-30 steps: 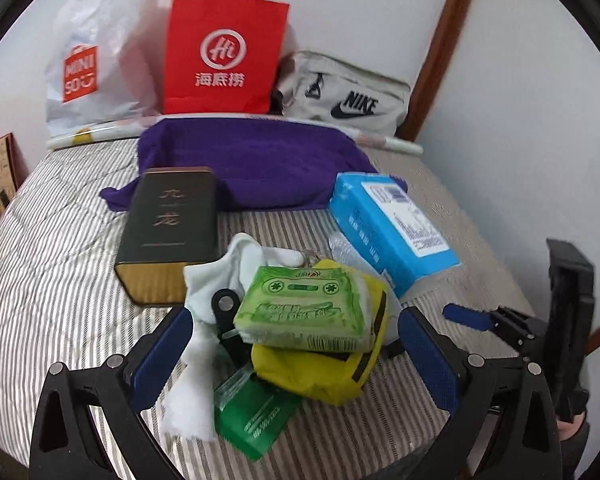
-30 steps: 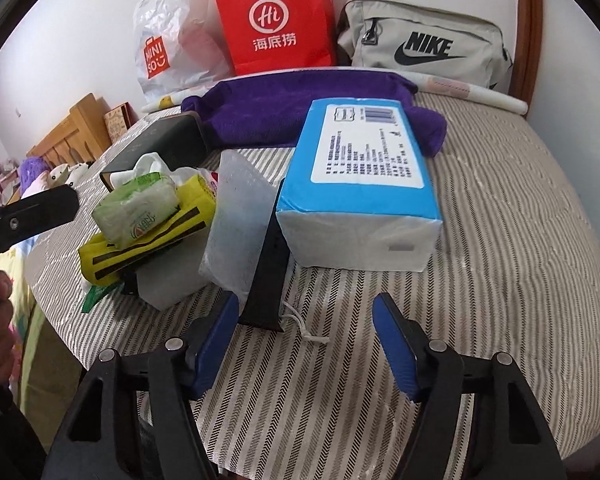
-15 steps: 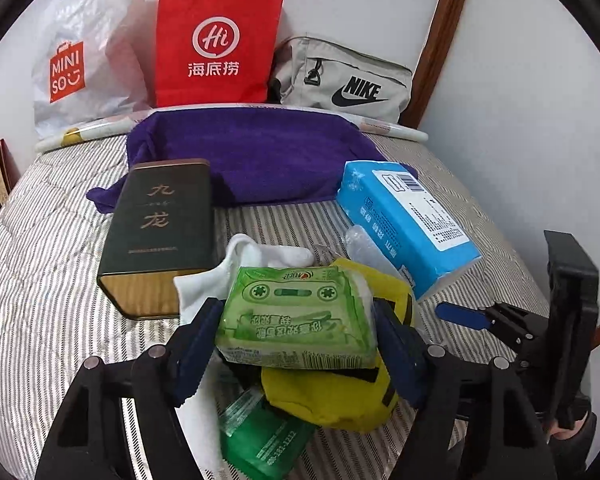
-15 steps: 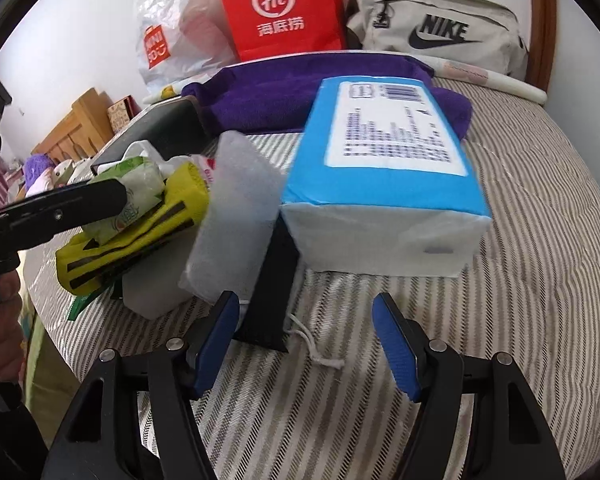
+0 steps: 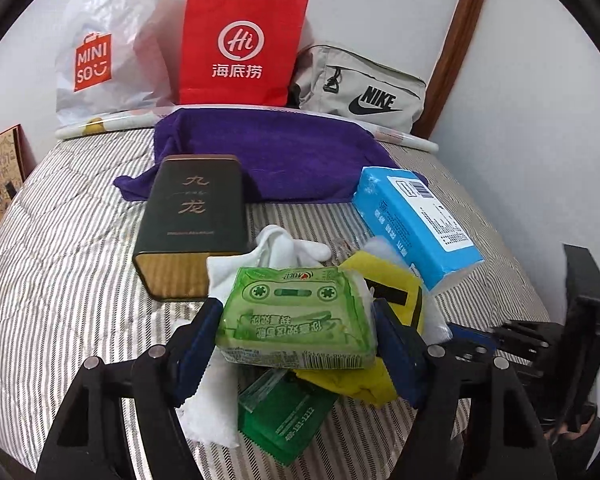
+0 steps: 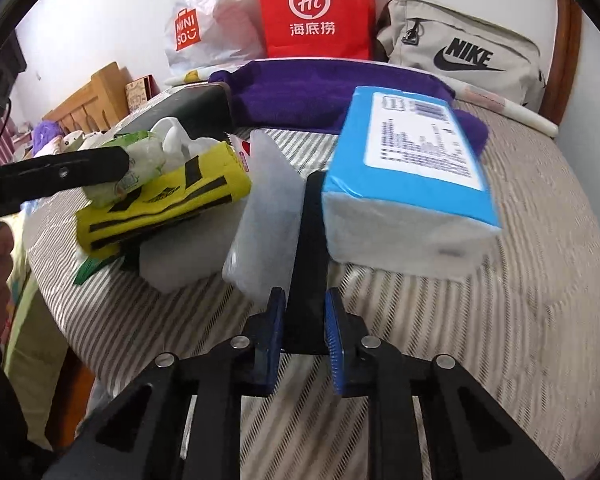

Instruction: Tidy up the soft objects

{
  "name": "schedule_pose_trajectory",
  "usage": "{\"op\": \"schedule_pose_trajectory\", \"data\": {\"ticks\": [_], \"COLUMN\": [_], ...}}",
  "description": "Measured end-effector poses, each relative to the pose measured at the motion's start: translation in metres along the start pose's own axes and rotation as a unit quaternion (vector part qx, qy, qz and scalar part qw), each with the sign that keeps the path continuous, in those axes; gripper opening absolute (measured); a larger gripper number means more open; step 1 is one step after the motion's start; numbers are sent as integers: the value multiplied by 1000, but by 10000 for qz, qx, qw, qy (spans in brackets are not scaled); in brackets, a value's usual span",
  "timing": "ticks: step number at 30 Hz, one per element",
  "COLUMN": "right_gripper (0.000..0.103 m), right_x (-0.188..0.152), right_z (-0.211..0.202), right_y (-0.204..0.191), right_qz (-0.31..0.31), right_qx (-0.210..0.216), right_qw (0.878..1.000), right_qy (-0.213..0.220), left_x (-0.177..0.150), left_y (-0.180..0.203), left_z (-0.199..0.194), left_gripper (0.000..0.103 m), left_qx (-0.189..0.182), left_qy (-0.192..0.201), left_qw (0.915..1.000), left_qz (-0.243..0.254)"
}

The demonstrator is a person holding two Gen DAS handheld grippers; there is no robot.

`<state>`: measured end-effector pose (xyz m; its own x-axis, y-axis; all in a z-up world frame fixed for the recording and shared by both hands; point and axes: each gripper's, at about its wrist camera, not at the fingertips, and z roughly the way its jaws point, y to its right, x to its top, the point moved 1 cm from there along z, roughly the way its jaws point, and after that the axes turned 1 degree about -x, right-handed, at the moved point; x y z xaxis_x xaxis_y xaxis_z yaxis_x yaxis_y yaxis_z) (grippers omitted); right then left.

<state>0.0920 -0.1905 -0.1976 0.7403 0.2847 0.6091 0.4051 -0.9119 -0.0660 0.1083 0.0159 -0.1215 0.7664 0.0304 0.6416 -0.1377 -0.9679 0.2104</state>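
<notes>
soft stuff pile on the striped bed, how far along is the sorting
Nothing looks sorted yet: the yellow-and-black fabric pouch, white cloth and blue tissue pack lie heaped near the spread purple towel. In hand: left gripper squeezes the green wet-wipes pack; right gripper clamps a black flat strap-like piece. Everything else remains.
</notes>
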Motion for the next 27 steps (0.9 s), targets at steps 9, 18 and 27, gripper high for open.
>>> {"op": "schedule_pose_trajectory", "data": {"ticks": [9,18,27], "right_gripper": [7,36,4], "right_x": [-9,14,6], "right_z": [-6,20,-1], "right_y": [7,9,2], "right_qz": [11,97,-179], "right_qx": [17,75,79], "right_qw": [9999,9999,9997], "right_qy": [-129,-18,161], "left_x": [-4,-3,-2], "left_y": [-2,-11,-19], "left_z": [-10,-10,-13], "left_gripper": [73,73,73], "left_qx": [39,47,94], "left_qy": [55,46,136], "left_qw": [10000,9999,9996], "left_qz": [-4,-154,-235]}}
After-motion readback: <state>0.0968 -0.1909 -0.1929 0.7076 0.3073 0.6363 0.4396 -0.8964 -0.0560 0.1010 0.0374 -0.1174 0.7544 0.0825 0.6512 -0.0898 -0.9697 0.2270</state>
